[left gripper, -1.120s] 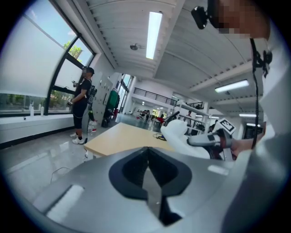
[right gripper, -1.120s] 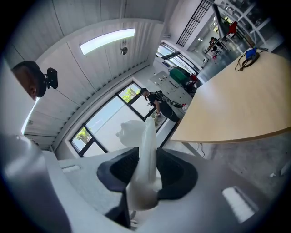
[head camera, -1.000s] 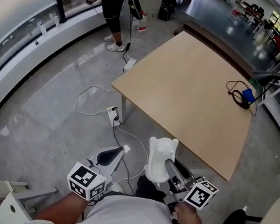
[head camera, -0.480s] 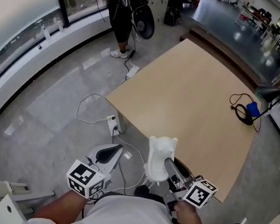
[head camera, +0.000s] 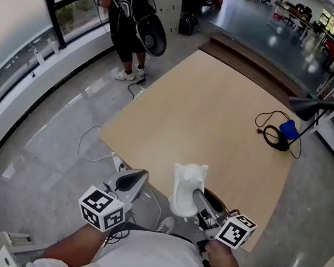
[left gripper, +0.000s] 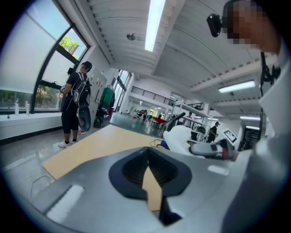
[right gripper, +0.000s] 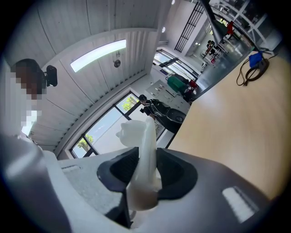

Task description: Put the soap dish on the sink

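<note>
Right gripper view: soap dish [right gripper: 143, 136] pinched; left gripper [left gripper: 148, 149] seemingly closed.

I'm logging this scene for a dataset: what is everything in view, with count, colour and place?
soap dish: one, white, clamped in the right gripper's jaws, above the table's near edge
table: one, light wood, ahead of the person
cable coil: one, black, on the table's far right part
small object: one, blue, beside the cable coil
lamp: one, black, at the table's right side
bystander: one, dark clothes, by the windows, upper left
floor cable: one, white, on the grey floor left of the table
left gripper: one, grey, shut, empty
right gripper: one, grey, shut on the soap dish
</note>
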{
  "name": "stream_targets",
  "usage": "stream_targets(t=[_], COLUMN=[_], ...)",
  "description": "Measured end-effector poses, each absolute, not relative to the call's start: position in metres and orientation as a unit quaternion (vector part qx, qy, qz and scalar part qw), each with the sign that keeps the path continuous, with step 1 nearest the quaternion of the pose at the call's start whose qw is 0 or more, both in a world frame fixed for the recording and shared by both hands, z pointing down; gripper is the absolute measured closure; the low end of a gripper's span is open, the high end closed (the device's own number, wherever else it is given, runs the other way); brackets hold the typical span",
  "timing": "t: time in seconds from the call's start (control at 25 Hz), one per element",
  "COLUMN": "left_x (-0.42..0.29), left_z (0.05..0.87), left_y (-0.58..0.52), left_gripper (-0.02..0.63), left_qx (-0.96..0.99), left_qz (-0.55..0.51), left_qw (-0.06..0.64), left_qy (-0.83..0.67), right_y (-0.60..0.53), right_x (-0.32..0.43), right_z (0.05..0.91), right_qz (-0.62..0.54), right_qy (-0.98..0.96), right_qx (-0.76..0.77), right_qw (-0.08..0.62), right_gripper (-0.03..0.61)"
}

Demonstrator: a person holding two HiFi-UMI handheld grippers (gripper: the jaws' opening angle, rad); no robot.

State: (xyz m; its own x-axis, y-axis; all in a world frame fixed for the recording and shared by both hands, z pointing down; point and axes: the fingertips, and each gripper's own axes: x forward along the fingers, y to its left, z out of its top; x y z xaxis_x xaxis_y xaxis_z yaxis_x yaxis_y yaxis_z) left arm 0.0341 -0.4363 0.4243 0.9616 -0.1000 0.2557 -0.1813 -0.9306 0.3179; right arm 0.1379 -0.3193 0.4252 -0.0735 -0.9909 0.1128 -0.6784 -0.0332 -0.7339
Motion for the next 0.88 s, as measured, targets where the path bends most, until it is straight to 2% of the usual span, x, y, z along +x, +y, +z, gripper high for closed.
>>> stream_targets(t=[0.32, 0.48, 0.64, 0.88], left_x=[0.077, 0.091, 0.101, 0.122], left_z=[0.421, 0.426, 0.43, 0.434], left_y=[-0.407, -0.402, -0.396, -0.398], left_gripper=[0.606, 0.606, 0.606, 0.606], left_qx=[0.98, 0.976, 0.978, 0.975], left_qz=[0.15, 0.16, 0.168, 0.173], left_qw=[0.128, 0.146, 0.123, 0.132], left_qy=[-0.033, -0.021, -0.004, 0.036], right_y=[-0.298, -0.293, -0.285, -0.276], right_x=[0.174, 0.188, 0.2, 0.21], right_z=[0.43, 0.438, 0.449, 0.445], right_qz=[-0.325, -0.326, -0.328, -0.315], right_qy=[0.629, 0.615, 0.6, 0.572], right_qx=[-0.65, -0.657, -0.667, -0.696], right_qw=[0.275, 0.289, 0.295, 0.299], right_gripper=[0.454, 0.454, 0.454, 0.454])
